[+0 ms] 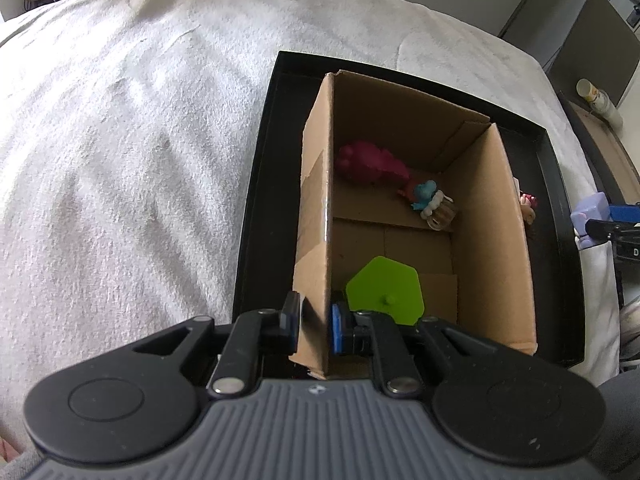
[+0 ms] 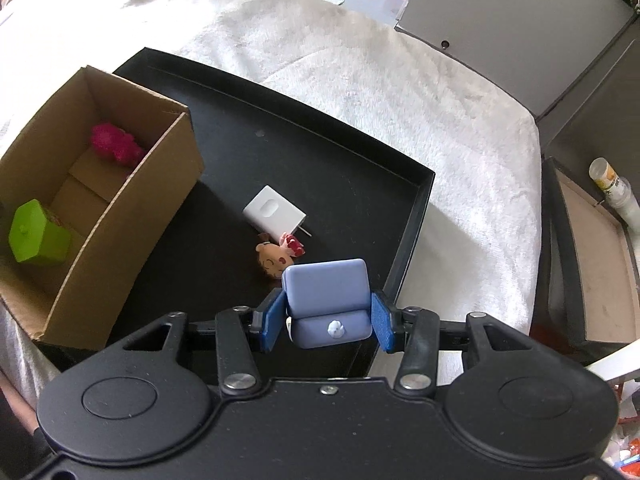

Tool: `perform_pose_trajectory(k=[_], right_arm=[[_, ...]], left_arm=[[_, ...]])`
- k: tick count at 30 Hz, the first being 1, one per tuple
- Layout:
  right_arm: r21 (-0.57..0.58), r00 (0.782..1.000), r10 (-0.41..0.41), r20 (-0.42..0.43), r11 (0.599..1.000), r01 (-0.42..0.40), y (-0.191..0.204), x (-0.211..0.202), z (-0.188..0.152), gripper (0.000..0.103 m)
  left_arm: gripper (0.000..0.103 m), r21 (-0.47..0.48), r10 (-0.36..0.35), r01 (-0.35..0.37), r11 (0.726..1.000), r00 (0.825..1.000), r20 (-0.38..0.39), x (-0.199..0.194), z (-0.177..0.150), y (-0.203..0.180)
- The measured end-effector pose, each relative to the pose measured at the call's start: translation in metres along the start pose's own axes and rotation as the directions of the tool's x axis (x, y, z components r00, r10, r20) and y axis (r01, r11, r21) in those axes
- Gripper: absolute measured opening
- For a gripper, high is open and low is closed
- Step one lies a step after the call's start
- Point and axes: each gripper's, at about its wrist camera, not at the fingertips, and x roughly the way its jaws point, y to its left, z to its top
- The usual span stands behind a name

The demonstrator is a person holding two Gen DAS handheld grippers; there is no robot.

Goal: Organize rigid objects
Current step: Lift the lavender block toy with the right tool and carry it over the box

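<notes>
Left wrist view: sitting close above the near-left wall of the cardboard box (image 1: pixel 320 208), looking steeply down along the left tool (image 1: pixel 314 322), facing across the black tray (image 1: pixel 256 200) toward the bed's (image 1: pixel 120 140) far edge. Right wrist view: hanging higher over the tray's near-right corner, looking steeply down past the right tool (image 2: pixel 326 320), facing the bed's far-right corner. Sharing the box, its pink toy (image 1: pixel 368 162) and green hexagonal piece (image 1: pixel 384 288), the tray and the white blanket.
</notes>
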Motion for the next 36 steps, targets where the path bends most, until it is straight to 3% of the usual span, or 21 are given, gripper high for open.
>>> perform_pose_trajectory(k=[13,36], right_arm=[[-0.034,0.998,-0.019,0.055,0.999,0.021,0.018,-0.037,0.003,0.045],[-0.102,0.99,0.042,0.134,0.994,-0.029,0.062,-0.071,0.039,0.045]], left_arm=[[0.014,0.03,0.007,-0.007,1.0,1.0,-0.015,-0.004,-0.007,0.0],[0.011,0.047,-0.006,0.008,0.999,1.0,-0.029,-0.001,-0.008,-0.004]])
